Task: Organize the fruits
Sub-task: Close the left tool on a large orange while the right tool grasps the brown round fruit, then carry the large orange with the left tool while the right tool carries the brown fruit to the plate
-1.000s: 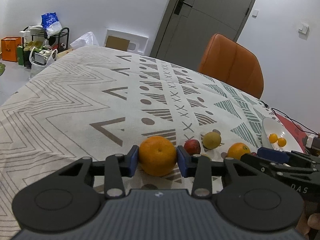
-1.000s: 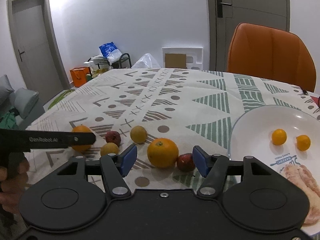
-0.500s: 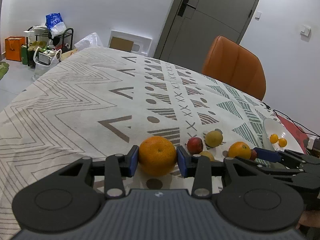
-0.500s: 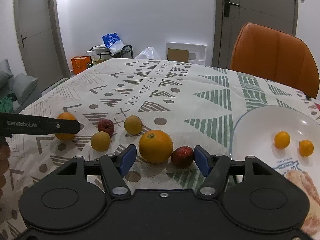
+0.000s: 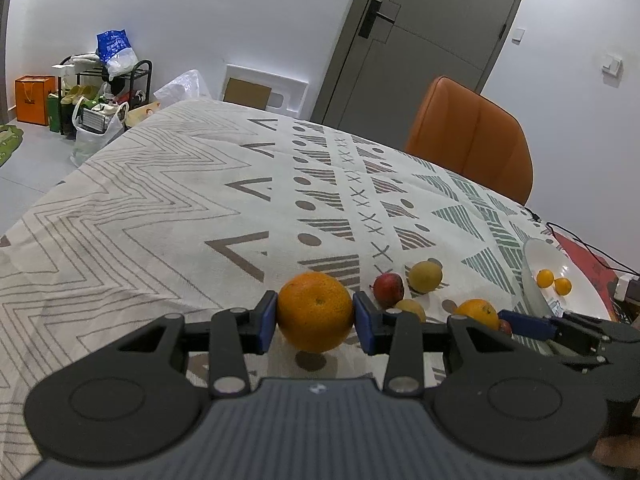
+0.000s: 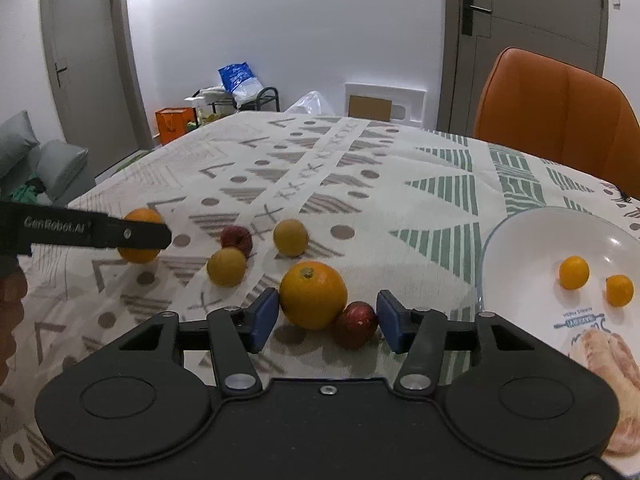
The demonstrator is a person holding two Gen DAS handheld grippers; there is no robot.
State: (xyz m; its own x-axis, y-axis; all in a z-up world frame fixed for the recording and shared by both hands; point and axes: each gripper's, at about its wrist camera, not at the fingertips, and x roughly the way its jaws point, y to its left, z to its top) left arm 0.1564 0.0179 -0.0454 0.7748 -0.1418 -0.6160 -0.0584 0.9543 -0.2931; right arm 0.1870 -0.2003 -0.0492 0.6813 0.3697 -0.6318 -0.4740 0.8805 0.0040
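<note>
Two oranges are in play at once; the left gripper (image 5: 315, 317) is clenched on one orange (image 5: 314, 312), both blue pads flat against its sides, and it looks lifted just clear of the tablecloth (image 5: 160, 208), with a shadow under it; compared with a second ago that grasp is unchanged. What has changed is on the other side: the right gripper (image 6: 326, 317) has come forward over the fruit, so that a second orange (image 6: 313, 294) and a small red fruit (image 6: 356, 325), which lay ahead of its fingertips a second ago, now sit between them; its jaws are closing, the left pad just beside the orange and the right pad just beside the red fruit, and neither pad looks pressed home yet, so nothing is grasped there.

Beyond the right gripper's left finger lie two yellowish fruits (image 6: 226, 266) and another red one (image 6: 237, 240); to the right of its right finger stands the white plate (image 6: 520, 232) with two small oranges (image 6: 574, 272) on it.

For the task this means one orange is ready to carry; I judge the plate to be where the fruit is being gathered, though nothing settles that. The risk is that the closing jaws catch both fruits together; pinched side by side, they could squirt apart and roll.
</note>
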